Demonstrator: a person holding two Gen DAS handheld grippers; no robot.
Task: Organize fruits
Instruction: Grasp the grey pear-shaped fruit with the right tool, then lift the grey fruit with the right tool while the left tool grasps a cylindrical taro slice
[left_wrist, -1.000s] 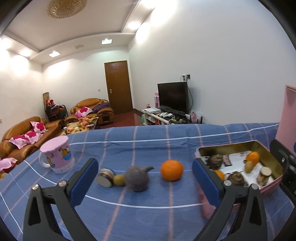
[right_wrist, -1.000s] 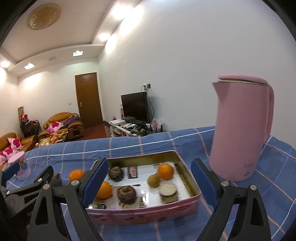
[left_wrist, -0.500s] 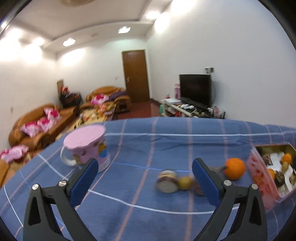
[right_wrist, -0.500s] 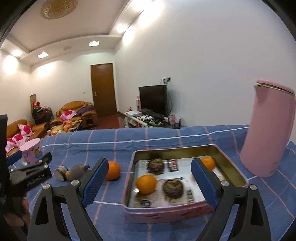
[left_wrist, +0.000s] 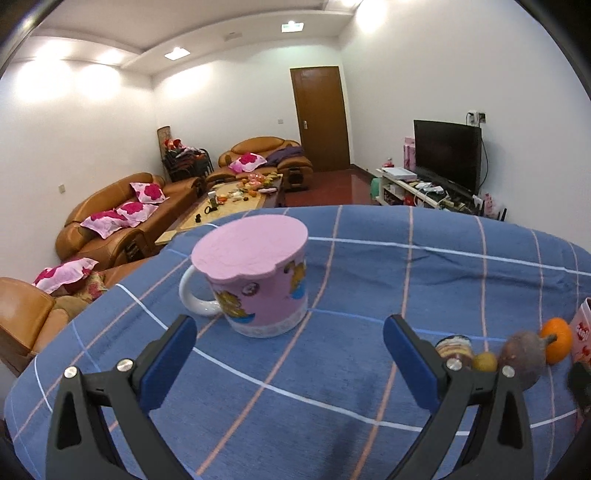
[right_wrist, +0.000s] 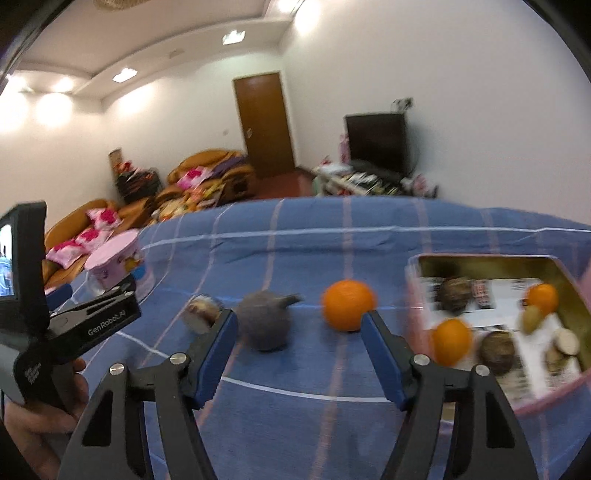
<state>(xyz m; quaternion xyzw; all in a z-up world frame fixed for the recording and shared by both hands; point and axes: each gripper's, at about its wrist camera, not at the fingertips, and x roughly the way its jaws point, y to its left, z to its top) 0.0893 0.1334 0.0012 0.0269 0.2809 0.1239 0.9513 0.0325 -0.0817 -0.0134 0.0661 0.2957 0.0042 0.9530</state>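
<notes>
Swung leftward off the tin (right_wrist: 491, 260); right gripper (right_wrist: 297, 354) now facing the loose orange (right_wrist: 348, 304) at 12 o'clock on the blue cloth (right_wrist: 295, 424), jaws just narrowed but empty, gaping. Left gripper (left_wrist: 288, 363) wide, empty, fronting the lidded pink mug (left_wrist: 255, 280). Likely next: orange to tin.

Orange (right_wrist: 348, 309), grey-purple stemmed fruit (right_wrist: 264, 324) on cloth; others in tin (right_wrist: 576, 291).
</notes>
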